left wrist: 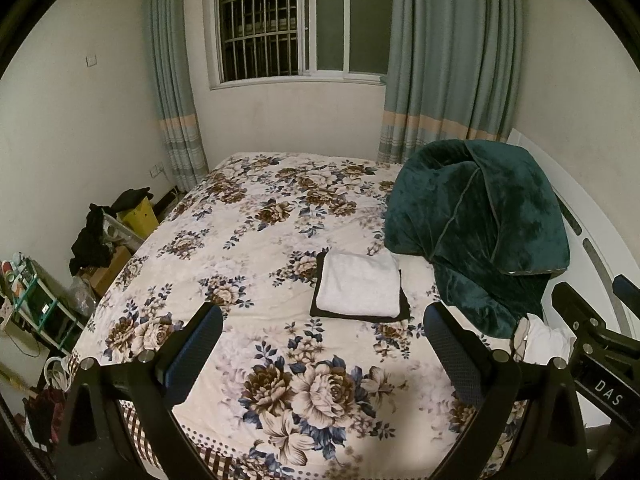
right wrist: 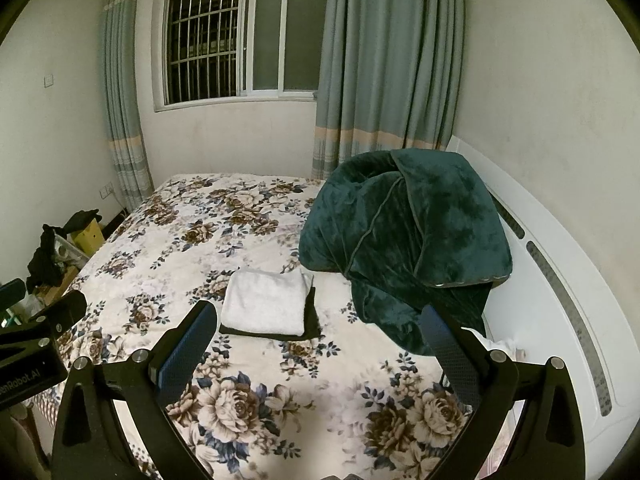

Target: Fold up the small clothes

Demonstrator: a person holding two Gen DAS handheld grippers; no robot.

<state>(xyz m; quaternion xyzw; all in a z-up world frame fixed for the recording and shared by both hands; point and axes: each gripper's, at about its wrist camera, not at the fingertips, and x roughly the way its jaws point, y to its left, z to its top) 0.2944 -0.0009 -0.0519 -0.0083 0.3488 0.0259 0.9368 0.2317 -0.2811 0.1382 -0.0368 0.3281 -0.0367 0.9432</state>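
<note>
Both grippers hover level above the near edge of the floral-quilted bed (left wrist: 248, 220), left gripper (left wrist: 322, 344) and right gripper (right wrist: 320, 344) side by side, jaws spread wide, holding nothing. Ahead, the folded white fluffy cloth (left wrist: 360, 290) lies atop a folded black garment (left wrist: 406, 308), beside a heaped dark-green velvet blanket (left wrist: 480, 224).
</note>
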